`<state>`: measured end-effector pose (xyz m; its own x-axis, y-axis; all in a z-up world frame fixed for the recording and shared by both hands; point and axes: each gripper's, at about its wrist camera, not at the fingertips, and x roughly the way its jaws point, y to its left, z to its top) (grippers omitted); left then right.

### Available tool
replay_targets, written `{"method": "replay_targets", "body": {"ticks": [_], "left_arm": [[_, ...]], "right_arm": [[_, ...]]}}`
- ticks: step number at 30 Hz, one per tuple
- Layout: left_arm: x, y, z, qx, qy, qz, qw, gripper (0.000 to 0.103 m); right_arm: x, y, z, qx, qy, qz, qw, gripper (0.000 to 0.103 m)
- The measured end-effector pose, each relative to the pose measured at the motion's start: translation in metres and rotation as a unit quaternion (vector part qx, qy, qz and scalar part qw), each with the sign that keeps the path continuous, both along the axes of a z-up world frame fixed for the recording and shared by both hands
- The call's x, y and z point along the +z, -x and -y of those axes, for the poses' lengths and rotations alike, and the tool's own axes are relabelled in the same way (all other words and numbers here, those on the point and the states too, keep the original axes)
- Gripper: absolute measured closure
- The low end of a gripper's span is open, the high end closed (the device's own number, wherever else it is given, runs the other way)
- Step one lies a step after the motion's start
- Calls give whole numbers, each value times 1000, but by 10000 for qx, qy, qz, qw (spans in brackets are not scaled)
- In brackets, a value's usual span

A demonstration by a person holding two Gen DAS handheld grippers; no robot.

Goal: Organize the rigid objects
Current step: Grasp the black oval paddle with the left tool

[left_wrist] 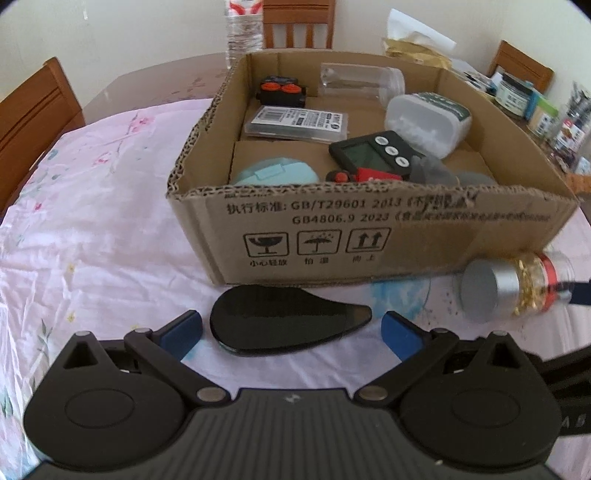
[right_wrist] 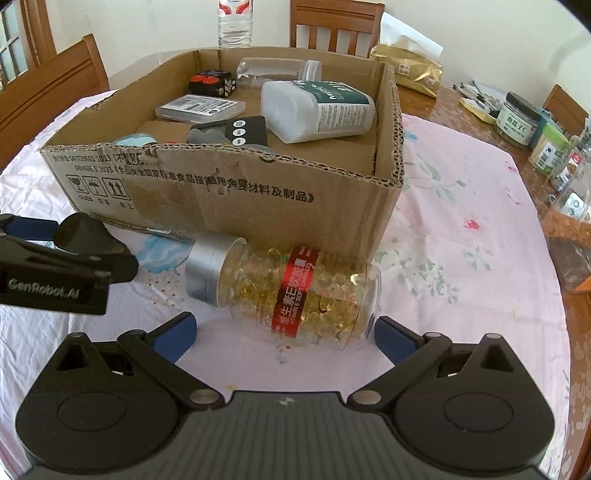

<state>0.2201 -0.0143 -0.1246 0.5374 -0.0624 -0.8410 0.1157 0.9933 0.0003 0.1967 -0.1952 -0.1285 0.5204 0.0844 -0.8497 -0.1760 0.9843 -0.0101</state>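
A flat black teardrop-shaped object point(left_wrist: 288, 321) lies on the pink cloth in front of the cardboard box point(left_wrist: 369, 229), between the wide-open fingers of my left gripper point(left_wrist: 291, 332). A clear capsule bottle point(right_wrist: 295, 291) with a silver cap and red label lies on its side by the box's front wall. My right gripper point(right_wrist: 286, 338) stands open just short of it, the bottle's base near the right finger. The bottle point(left_wrist: 517, 288) also shows at the right of the left wrist view. The left gripper point(right_wrist: 55, 258) and the black object point(right_wrist: 79, 229) appear at the left of the right wrist view.
The box point(right_wrist: 258, 184) holds a timer point(left_wrist: 376, 151), a white tub point(left_wrist: 424, 122), a clear jar point(left_wrist: 362, 79), a flat case point(left_wrist: 295, 122), a teal lid point(left_wrist: 273, 173) and a black-orange item point(left_wrist: 282, 90). Jars and packets point(right_wrist: 535, 129) crowd the table's right edge. Wooden chairs and a water bottle point(right_wrist: 234, 22) stand behind.
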Motion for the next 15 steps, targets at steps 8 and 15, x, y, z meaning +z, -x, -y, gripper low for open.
{"method": "replay_targets", "body": {"ticks": [8, 15], "left_arm": [[2, -1, 0, -78, 33, 131, 9999, 13], [3, 3, -13, -359, -4, 90, 9993, 13]], "right_arm": [[0, -1, 0, 45, -3, -2, 10000, 0], [0, -3, -1, 4, 5, -55, 10000, 0]]}}
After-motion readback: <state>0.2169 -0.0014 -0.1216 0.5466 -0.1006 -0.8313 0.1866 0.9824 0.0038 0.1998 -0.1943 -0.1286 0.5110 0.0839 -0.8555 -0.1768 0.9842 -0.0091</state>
